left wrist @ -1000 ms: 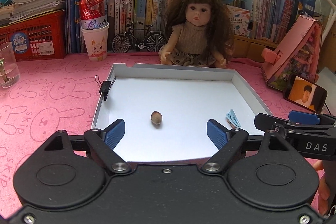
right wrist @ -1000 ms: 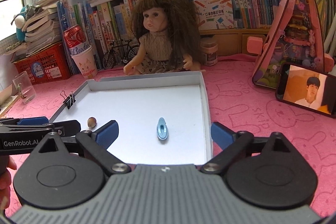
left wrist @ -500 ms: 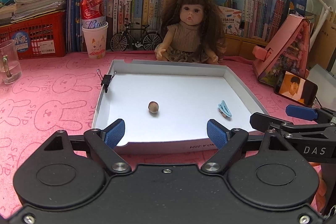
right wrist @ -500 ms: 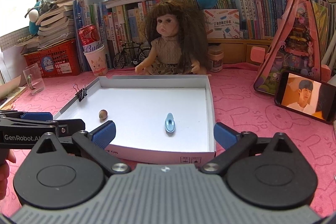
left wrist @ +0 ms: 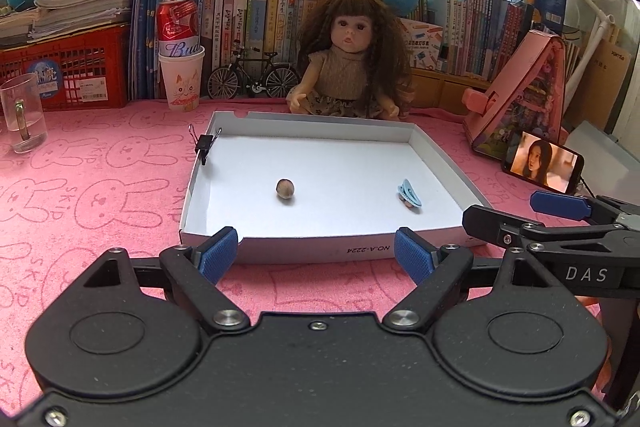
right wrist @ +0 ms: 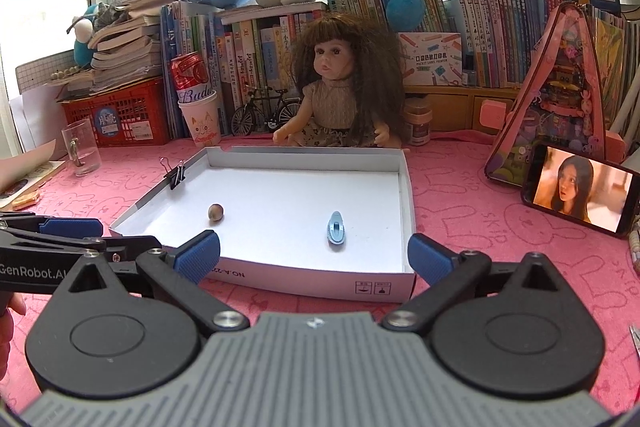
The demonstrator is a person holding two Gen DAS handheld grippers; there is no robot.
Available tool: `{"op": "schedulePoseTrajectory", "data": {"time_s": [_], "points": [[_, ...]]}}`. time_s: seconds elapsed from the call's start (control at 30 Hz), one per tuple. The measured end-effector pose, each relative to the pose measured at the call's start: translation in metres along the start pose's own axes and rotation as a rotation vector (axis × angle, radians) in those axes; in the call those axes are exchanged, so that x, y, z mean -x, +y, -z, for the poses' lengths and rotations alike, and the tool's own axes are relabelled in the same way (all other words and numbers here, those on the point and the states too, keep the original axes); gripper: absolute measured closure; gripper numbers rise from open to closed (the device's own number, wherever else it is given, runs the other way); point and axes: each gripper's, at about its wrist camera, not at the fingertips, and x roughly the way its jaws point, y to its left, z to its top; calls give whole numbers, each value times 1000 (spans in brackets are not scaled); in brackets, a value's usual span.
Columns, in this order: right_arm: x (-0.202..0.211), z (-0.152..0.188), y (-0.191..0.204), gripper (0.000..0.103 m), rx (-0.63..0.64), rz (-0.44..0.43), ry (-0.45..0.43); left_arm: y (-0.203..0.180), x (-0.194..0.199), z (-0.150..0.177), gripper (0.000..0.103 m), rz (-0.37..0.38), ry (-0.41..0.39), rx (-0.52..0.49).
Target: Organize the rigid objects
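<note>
A shallow white box lid (left wrist: pixel 434 157) (right wrist: pixel 406 187) lies on the pink mat. Inside it are a small brown nut (left wrist: pixel 285 188) (right wrist: pixel 215 212) and a light blue hair clip (left wrist: pixel 409 193) (right wrist: pixel 337 227). A black binder clip (left wrist: pixel 205 147) (right wrist: pixel 175 174) grips its left wall. My left gripper (left wrist: pixel 316 259) is open and empty, just in front of the lid's near edge. My right gripper (right wrist: pixel 314 259) is open and empty, also before the near edge. Each gripper shows at the side of the other's view.
A doll (left wrist: pixel 352 63) sits behind the lid. A paper cup with a red can (left wrist: pixel 180 67), a toy bicycle (left wrist: pixel 254 77), a glass mug (left wrist: pixel 20 113), a red crate (left wrist: pixel 68 67) and books line the back. A pink stand (left wrist: pixel 520 91) and a phone (left wrist: pixel 542 163) stand right.
Both grippers have pulled back and up from over the lid to in front of its near edge. Both stay open. The nut and hair clip have not moved.
</note>
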Motion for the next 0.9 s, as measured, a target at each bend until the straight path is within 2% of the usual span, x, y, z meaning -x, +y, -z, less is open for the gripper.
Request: {"op": "schedulePoseTrajectory", "data": {"time_s": [0.33, 0.73, 0.9], "points": [[21, 13, 8, 0, 37, -10, -25, 1, 20, 14, 19, 24, -6, -6], [52, 40, 2, 0, 101, 1, -69, -1, 48, 44, 19, 30, -29, -65], [61, 58, -3, 0, 116, 8, -70, 5, 61, 63, 26, 44, -43, -64]]}}
